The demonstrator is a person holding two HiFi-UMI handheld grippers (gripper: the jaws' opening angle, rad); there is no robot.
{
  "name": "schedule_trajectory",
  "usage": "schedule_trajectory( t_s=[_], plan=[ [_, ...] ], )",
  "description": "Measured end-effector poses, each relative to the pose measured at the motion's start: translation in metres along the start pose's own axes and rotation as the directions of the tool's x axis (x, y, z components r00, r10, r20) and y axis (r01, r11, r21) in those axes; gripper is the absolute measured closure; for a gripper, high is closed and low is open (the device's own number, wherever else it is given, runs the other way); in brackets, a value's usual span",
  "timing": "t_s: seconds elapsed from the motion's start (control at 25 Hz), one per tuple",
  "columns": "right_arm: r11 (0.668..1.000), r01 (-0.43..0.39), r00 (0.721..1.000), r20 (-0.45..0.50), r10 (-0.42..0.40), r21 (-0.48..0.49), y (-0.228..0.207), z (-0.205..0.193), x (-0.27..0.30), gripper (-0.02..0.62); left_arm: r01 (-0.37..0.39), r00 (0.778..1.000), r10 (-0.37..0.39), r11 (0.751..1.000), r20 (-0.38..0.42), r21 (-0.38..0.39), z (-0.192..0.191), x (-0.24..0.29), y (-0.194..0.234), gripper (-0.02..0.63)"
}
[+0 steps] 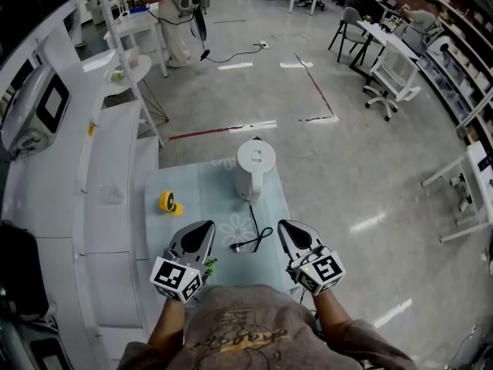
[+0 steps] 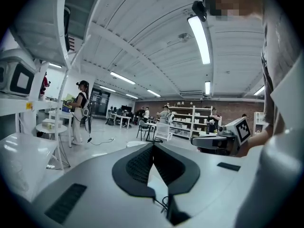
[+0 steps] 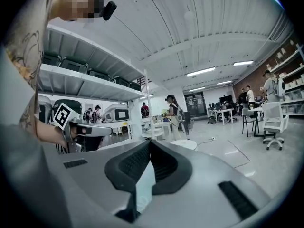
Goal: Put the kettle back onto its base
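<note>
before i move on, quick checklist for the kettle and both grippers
1. kettle upright on the cloth: ok
2. kettle seated on its base: cannot tell, the head view looks down on it and nothing beneath shows
3. left gripper shut, nothing between its jaws: ok
4. right gripper shut, nothing between its jaws: ok
5. cord lying loose on the cloth, caught in neither gripper: ok

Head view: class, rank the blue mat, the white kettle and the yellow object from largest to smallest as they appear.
1. blue mat, largest.
2. white kettle, next.
3. yellow object, smallest.
Both sit on the mat, so nearness to the camera hardly skews this order.
</note>
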State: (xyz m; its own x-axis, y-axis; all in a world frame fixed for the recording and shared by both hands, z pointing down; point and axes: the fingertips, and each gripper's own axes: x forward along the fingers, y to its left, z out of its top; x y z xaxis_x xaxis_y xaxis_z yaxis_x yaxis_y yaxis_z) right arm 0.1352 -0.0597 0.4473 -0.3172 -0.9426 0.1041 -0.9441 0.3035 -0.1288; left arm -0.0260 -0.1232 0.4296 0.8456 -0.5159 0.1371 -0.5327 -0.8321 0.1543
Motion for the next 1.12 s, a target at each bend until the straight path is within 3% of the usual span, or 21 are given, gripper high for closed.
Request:
schedule_trajectory(
  t_s=[0.32,1.12],
  plan=[
    [1.0,0.009,1.0,-0.027,-0.009,0.008,-0.004,-0.018,0.013,0.594,-0.021,1.0,0.021,1.0,-0.007,-0.013,-0.014,0.001,0.01,0.584],
    [0.999,0.039,0.999,-0.032,-0.038,0.022,-0.003,-0.017,0.02,0.595,-0.038,0.999,0.039,0.997,0.007,-0.07,-0.015,0.002,0.012,0.584]
  ],
)
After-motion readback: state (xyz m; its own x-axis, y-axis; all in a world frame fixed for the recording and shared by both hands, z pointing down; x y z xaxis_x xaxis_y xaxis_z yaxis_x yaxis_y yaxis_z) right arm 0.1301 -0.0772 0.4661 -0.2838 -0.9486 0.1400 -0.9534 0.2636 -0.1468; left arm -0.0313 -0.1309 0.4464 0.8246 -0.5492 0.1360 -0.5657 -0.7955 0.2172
